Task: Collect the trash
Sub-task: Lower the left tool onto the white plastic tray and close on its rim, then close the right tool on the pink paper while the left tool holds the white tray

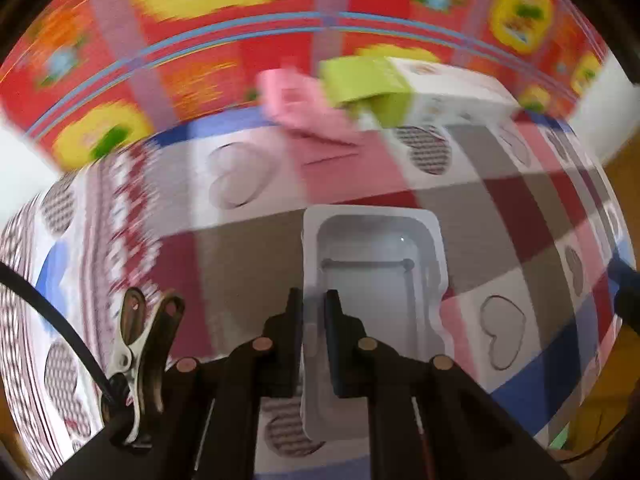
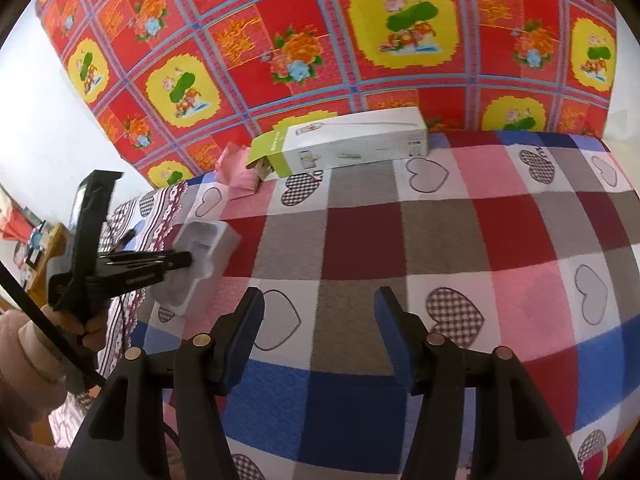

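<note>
Left hand-held gripper point(image 1: 314, 320): jaws together on the near long wall of the tray point(image 1: 376, 280), a white plastic insert. One finger is inside the well, the other outside the rim. From the right wrist view the tray is tilted, its far end on the bed point(image 2: 440, 220) and the gripped end apparently lifted off the blanket, near the bed's left edge. The tray's long axis runs straight ahead of the left gripper, in line with its fingers, so it hangs off one side wall and may swing when moved.

Pink scrap point(image 2: 236, 172): crumpled, at the far edge of the bed against the red cloth, just left of the box and touching or nearly touching its open flap. I cannot tell what it's made of.

Box point(image 2: 344, 144): long white carton with a green end, lying flat at the far edge, its long axis across the view, open green flap pointing left.

Right hand-held gripper point(image 2: 320, 332): jaws apart, nothing between them, hovering over the near middle of the bed and pointing toward the far edge. Box and scrap lie ahead and slightly left of it, well apart from the fingers. The right is the free hand, so my call is that it takes the box next. The box lies crosswise to its reach, so the jaws would close across its short width.
</note>
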Demonstrator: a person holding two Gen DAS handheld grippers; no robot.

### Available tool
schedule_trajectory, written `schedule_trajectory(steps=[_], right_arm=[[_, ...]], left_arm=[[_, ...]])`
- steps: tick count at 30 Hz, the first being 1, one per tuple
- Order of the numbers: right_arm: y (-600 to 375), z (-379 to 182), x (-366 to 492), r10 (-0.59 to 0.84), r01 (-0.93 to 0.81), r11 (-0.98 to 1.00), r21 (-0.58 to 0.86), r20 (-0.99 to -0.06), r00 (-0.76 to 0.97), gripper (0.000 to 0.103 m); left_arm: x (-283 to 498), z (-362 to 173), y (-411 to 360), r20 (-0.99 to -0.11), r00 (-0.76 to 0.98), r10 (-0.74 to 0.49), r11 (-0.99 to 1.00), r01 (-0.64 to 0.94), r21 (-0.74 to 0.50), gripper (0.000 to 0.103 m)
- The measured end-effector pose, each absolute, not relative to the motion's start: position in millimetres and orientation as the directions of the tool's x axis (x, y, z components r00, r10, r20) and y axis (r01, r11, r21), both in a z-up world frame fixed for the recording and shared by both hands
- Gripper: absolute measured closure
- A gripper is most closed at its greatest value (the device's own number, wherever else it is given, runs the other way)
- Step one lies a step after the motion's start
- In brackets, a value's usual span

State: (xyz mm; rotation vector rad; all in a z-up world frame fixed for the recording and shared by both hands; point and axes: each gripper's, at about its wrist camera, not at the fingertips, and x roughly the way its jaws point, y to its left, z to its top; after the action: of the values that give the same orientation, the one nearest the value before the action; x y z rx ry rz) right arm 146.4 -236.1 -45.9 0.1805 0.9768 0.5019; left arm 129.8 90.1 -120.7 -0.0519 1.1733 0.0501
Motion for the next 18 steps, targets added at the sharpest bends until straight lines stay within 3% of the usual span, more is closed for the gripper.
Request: schedule_trajectory(steps=[10, 18], right_arm=[[-170.8, -41.6, 171.3, 0.503, -0.434, 0.843, 0.318, -0.751, 0.428, 0.044], [-98.3, -44.8, 199.0, 0.503, -0.548, 0.802, 0.235, -0.761, 0.409, 0.044]], left_arm=[[88.4, -112.9, 168.6, -0.908, 0.383, 0.169, 0.95, -0.31, 0.046, 0.092], [69.2, -121.6, 203.9, -0.914, 0.381, 0.14, 0.928, -0.372, -0.013, 0.091]])
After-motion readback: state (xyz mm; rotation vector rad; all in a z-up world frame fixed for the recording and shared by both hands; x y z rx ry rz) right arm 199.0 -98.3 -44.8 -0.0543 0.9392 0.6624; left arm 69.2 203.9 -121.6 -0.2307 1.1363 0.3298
